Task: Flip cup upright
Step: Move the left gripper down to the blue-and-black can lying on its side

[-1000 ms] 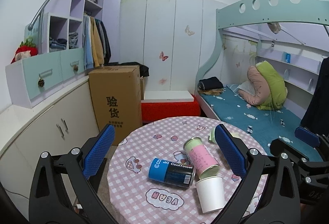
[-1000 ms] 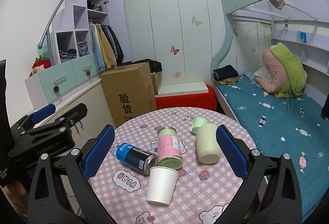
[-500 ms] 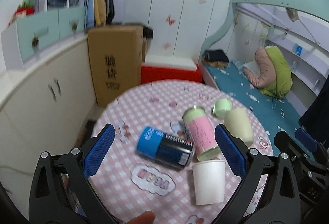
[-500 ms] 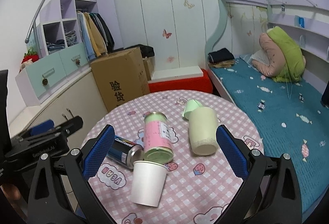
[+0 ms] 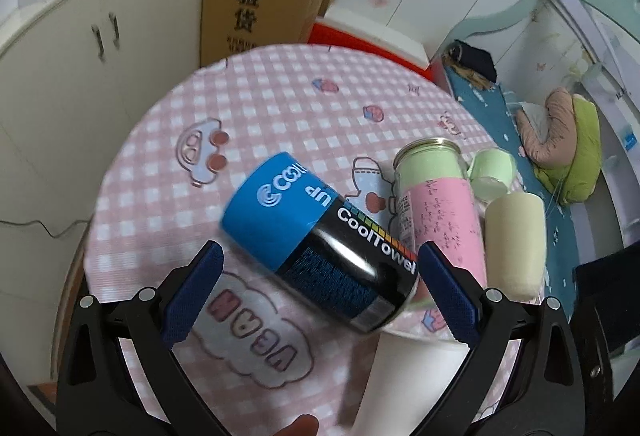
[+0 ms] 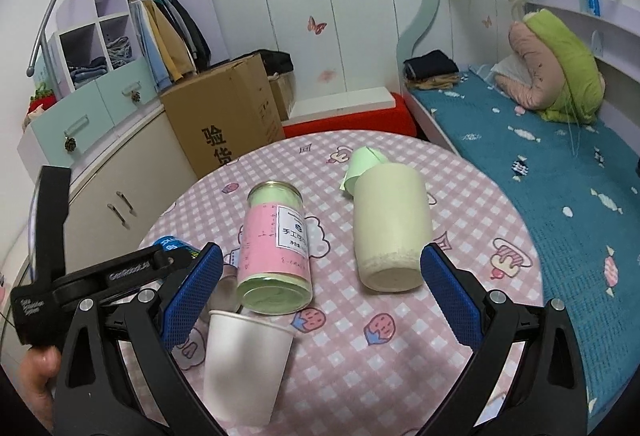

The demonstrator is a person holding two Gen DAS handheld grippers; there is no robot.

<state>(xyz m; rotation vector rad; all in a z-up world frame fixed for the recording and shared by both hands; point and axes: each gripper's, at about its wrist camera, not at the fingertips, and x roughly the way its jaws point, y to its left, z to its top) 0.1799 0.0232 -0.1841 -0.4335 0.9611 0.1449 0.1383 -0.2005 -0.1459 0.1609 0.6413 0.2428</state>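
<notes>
Several containers lie on their sides on a round pink checked table (image 5: pixel 280 108). A blue and black "CoolTowel" can (image 5: pixel 320 248) lies just ahead of my open left gripper (image 5: pixel 320 292), between its blue pads. A pink and green can (image 6: pixel 276 248), a cream cup (image 6: pixel 390 228) and a small green cup (image 6: pixel 362 166) lie further right. A white paper cup (image 6: pixel 244 360) lies nearest, rim away from me. My right gripper (image 6: pixel 320 296) is open and empty above the table's near side. The left gripper also shows in the right wrist view (image 6: pixel 120 272), low over the blue can (image 6: pixel 172 244).
A cardboard box (image 6: pixel 228 120) and cream cabinets (image 6: pixel 120 196) stand behind the table on the left. A bunk bed with a teal mattress (image 6: pixel 560 172) is on the right. A red and white bench (image 6: pixel 344 112) sits by the wardrobe wall.
My left gripper has dropped down and forward onto the blue can, which now fills the space between its pads. My right gripper has moved closer to the table.
</notes>
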